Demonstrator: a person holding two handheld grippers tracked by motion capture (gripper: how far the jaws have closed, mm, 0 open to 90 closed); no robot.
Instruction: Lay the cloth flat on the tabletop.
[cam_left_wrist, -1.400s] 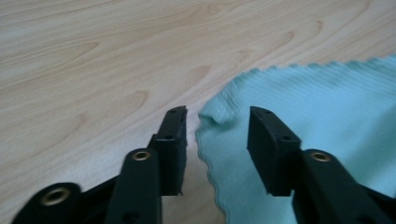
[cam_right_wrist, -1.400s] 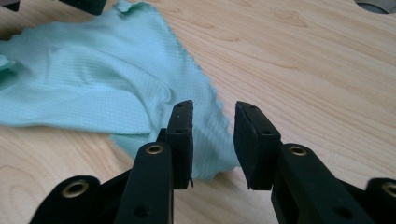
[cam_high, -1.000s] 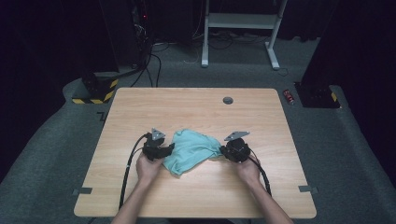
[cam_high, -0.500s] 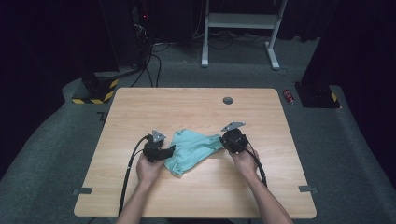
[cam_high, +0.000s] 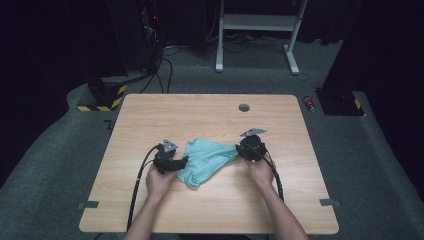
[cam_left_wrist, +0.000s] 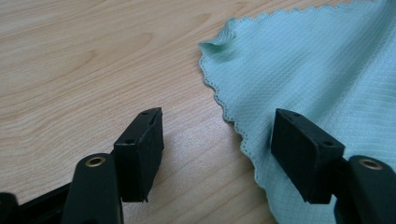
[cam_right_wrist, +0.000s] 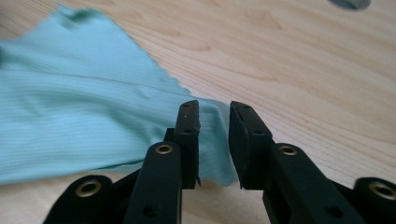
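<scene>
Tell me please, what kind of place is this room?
Probably a lab or recording studio, not a home: a bare wooden table on grey carpet, dark curtains around, cables running to equipment behind, and a black-and-yellow hazard-striped block on the floor.

Lab, dark curtains (cam_high: 60, 45), cables (cam_high: 165, 65), hazard-striped base (cam_high: 102, 97), carpet (cam_high: 55, 150)

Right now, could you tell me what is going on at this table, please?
A person is working a light teal cloth on a wooden table with a pair of tongs in each hand. The right tongs have a corner of the cloth between their jaws, which are nearly closed with a narrow gap visible, so a firm pinch cannot be confirmed. The left tongs are wide open at the cloth's opposite scalloped edge, one jaw over bare wood and the other over the fabric, gripping nothing yet.
</scene>
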